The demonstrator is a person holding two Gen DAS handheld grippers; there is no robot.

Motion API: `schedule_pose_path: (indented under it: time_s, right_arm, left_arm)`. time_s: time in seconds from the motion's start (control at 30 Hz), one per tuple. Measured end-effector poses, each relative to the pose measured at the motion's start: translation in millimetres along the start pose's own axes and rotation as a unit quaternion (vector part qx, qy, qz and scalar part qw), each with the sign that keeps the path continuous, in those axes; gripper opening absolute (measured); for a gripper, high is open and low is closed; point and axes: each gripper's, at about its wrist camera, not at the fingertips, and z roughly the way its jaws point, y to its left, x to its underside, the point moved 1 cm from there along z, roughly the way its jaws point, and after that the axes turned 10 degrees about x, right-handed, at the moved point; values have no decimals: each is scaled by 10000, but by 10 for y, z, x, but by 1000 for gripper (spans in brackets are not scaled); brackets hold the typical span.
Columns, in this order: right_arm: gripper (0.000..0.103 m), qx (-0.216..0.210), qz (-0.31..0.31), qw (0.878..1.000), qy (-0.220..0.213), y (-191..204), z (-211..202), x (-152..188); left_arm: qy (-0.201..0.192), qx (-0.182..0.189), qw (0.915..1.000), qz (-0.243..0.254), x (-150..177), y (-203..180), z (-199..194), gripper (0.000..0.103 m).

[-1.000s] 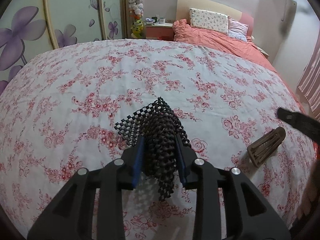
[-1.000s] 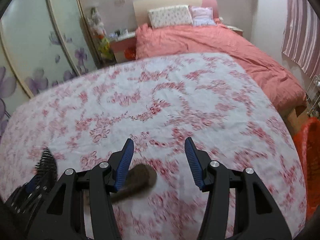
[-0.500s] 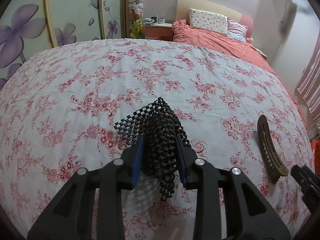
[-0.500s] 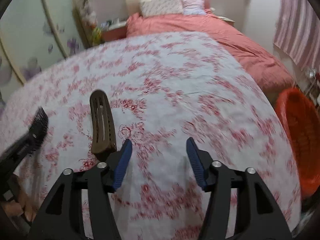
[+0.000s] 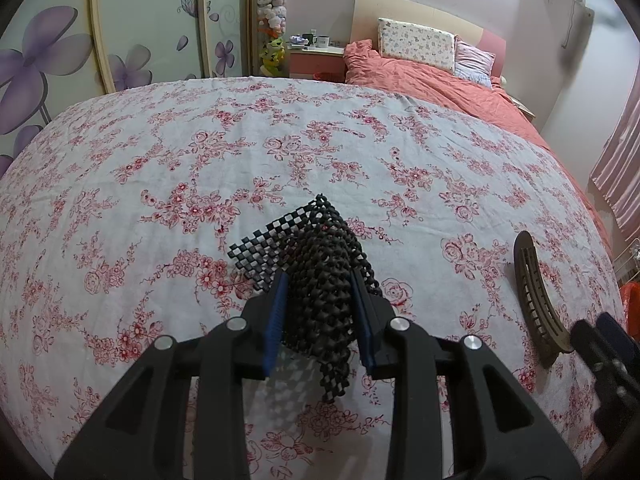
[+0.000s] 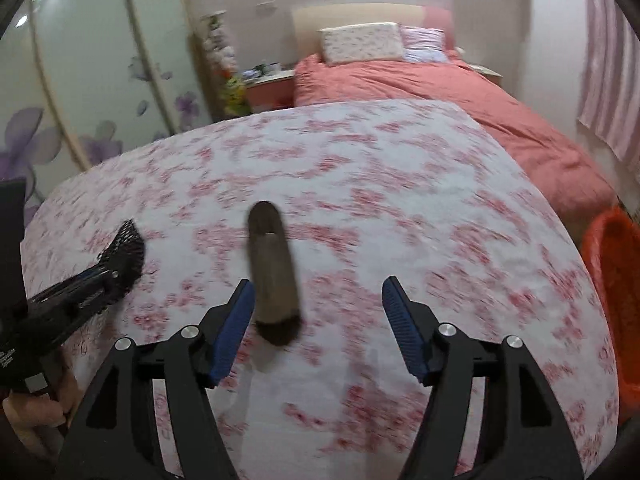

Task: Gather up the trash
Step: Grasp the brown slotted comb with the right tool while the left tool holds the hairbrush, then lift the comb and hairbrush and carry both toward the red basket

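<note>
Meanwhile L gripper pinched black mesh scrap; R gripper, just opening wider, sat spread & empty beside brown slotted piece.

Matte black left gripper and right gripper: ribbed blue pads, silver screws, angular open-framed arms.

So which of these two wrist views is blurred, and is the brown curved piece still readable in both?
Left wrist view: sharp, brown curved piece shows its slots, black mesh crisp. Right wrist view: motion-smeared, floral sheet streaked, brown piece only a soft shape. Both bend toward the edges.
</note>
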Motion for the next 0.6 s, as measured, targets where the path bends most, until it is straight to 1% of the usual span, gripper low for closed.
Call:
schedule_pose_path:
  time_s: [0.03,0.07,0.13,0.2,0.27,0.3,0.43,0.5,0.6]
  right_arm:
    - [58,2,-121,9999,98,74,56,2]
    - [56,20,-196,9997,156,110,99,4]
    - [45,53,-293,9992,256,168,186,22]
    - [32,72,-253,9995,192,151,158,19]
    - [32,280,-198,9992,180,103,155,14]
    - [32,295,-103,9993,194,57,158,12]
    - [32,641,304,9972,215,-164,193,1]
    - [32,585,393,9972,231,-209,209,-4]
    - [32,628,350,9971,233,-226,218,-8]
  left_arm:
    - [-1,4,10000,-3,0,2,0,32]
    - [-2,9,10000,-7,0,3,0,32]
    - [-5,20,10000,-16,0,1,-1,32]
    - [-6,27,10000,-23,0,3,-2,32]
    - [-5,23,10000,-20,-1,2,-1,32]
    - [-6,25,10000,-22,-1,6,-1,32]
    - [-4,22,10000,-20,-1,5,-1,32]
    - [-5,24,10000,-21,-1,5,-2,32]
    - [-5,27,10000,-24,-1,4,-1,32]
